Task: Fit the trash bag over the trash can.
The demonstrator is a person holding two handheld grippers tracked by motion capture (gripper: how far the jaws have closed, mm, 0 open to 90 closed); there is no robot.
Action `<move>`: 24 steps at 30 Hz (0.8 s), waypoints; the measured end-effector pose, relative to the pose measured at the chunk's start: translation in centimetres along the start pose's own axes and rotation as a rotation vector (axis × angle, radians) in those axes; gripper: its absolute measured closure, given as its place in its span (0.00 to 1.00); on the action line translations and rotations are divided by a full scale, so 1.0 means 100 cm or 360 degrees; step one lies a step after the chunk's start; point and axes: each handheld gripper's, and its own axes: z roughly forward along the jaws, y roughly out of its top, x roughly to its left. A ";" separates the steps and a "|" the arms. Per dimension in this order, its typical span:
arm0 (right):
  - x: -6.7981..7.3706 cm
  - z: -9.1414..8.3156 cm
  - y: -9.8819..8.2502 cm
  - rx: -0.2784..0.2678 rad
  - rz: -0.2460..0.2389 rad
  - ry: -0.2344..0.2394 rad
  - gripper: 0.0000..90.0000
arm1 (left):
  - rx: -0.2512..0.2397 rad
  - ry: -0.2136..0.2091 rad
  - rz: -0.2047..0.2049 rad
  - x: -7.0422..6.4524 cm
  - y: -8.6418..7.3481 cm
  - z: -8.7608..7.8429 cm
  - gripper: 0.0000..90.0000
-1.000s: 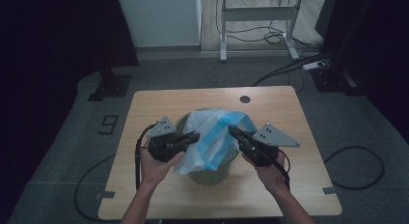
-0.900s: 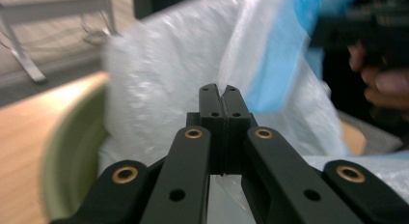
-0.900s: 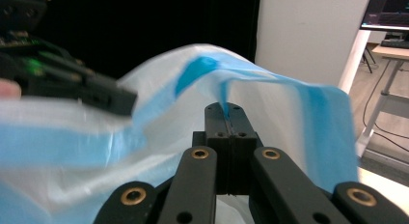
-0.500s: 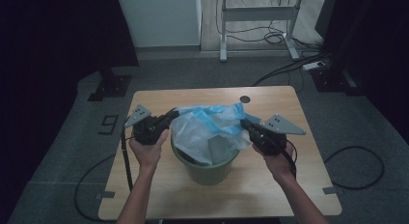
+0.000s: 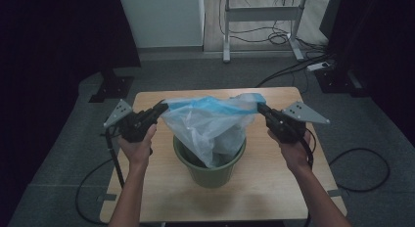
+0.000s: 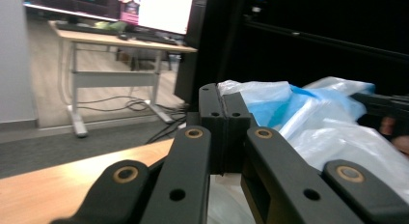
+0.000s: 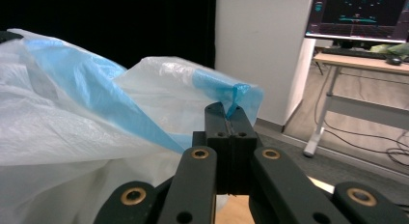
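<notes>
A translucent white plastic bag with a blue rim [image 5: 210, 120] hangs stretched wide above a green bucket [image 5: 210, 169] on the wooden table [image 5: 274, 188]; its bottom dips into the bucket. My left gripper [image 5: 163, 106] is shut on the bag's left rim, and in the left gripper view its jaws [image 6: 223, 96] pinch the plastic [image 6: 299, 118]. On the other side my right gripper [image 5: 259, 107] is shut on the right rim; the right gripper view has the blue edge [image 7: 236, 96] clamped between the jaw tips [image 7: 226, 115].
The bucket stands near the table's middle, toward the front edge. Cables [image 5: 352, 163] trail on the grey floor around the table. A white desk frame [image 5: 259, 16] and a white cabinet [image 5: 161, 16] stand beyond the far edge.
Both grippers have moved apart, left one leftward and right one rightward, pulling the bag's mouth from bunched over the bucket to stretched wide and slightly higher.
</notes>
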 end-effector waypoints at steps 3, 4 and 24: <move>0.004 -0.014 -0.014 0.0011 0.0049 0.0045 0.99 | 0.0006 -0.0055 -0.0025 -0.006 -0.014 -0.015 1.00; 0.005 -0.019 -0.018 0.0019 0.0069 0.0066 0.99 | 0.0007 -0.0080 -0.0038 -0.009 -0.020 -0.022 1.00; 0.029 -0.059 -0.101 0.0199 0.0199 0.0321 0.99 | 0.0147 -0.0338 -0.0275 -0.007 -0.109 -0.066 1.00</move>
